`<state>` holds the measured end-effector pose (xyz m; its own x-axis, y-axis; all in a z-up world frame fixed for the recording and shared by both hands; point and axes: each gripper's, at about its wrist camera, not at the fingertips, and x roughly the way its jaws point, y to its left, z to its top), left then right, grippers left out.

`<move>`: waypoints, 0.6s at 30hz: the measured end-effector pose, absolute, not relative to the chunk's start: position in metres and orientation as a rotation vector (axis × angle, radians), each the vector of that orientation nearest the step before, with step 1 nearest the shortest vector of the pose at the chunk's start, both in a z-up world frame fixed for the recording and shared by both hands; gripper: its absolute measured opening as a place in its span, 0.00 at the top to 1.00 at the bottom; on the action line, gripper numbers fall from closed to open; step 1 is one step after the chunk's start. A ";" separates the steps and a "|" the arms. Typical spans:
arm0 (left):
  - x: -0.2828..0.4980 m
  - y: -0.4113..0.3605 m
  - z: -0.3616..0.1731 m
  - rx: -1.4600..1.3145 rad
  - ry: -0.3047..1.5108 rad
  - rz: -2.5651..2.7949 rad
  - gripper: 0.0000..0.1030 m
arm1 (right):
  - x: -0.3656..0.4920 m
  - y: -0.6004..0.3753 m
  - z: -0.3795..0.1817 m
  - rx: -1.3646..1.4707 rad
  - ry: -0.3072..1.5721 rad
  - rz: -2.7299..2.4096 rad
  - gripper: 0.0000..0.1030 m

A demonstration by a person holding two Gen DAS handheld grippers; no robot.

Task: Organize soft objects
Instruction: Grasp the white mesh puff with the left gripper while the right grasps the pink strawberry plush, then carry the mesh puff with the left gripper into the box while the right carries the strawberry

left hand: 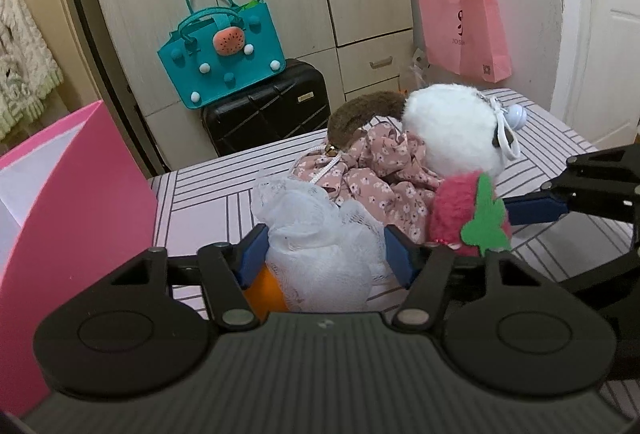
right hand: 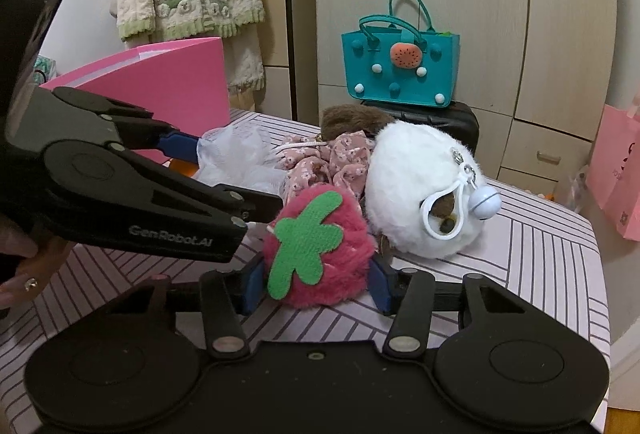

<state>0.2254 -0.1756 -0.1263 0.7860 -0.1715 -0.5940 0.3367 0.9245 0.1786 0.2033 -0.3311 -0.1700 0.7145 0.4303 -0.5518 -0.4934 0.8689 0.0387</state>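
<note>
A white mesh pouf (left hand: 320, 234) lies on the striped table (left hand: 208, 194), with an orange piece (left hand: 266, 294) showing under it. My left gripper (left hand: 324, 254) is shut on the pouf, a blue pad pressing on each side. A pink strawberry plush (right hand: 320, 254) with a green felt leaf sits between the blue pads of my right gripper (right hand: 318, 286), which is shut on it. The left gripper (right hand: 228, 178) reaches in from the left in the right wrist view. Behind lie a white furry pouch (right hand: 412, 186), a floral pink cloth (left hand: 380, 174) and a brown furry piece (left hand: 360, 114).
An open pink box (left hand: 80, 194) stands at the table's left. Beyond the table a teal felt bag (left hand: 224, 54) rests on a black suitcase (left hand: 272, 106). A pink tote (left hand: 464, 30) hangs by the door. A person's hand (right hand: 24, 266) holds the left gripper.
</note>
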 end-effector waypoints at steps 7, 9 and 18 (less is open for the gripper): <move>0.214 -0.167 -0.117 0.224 0.566 -0.268 0.66 | 0.194 -0.330 -0.168 -0.095 0.581 0.513 0.45; 0.209 -0.163 -0.115 0.212 0.548 -0.262 0.69 | 0.191 -0.331 -0.168 -0.087 0.582 0.511 0.45; 0.193 -0.156 -0.112 0.192 0.524 -0.252 0.81 | 0.179 -0.337 -0.167 -0.074 0.584 0.482 0.45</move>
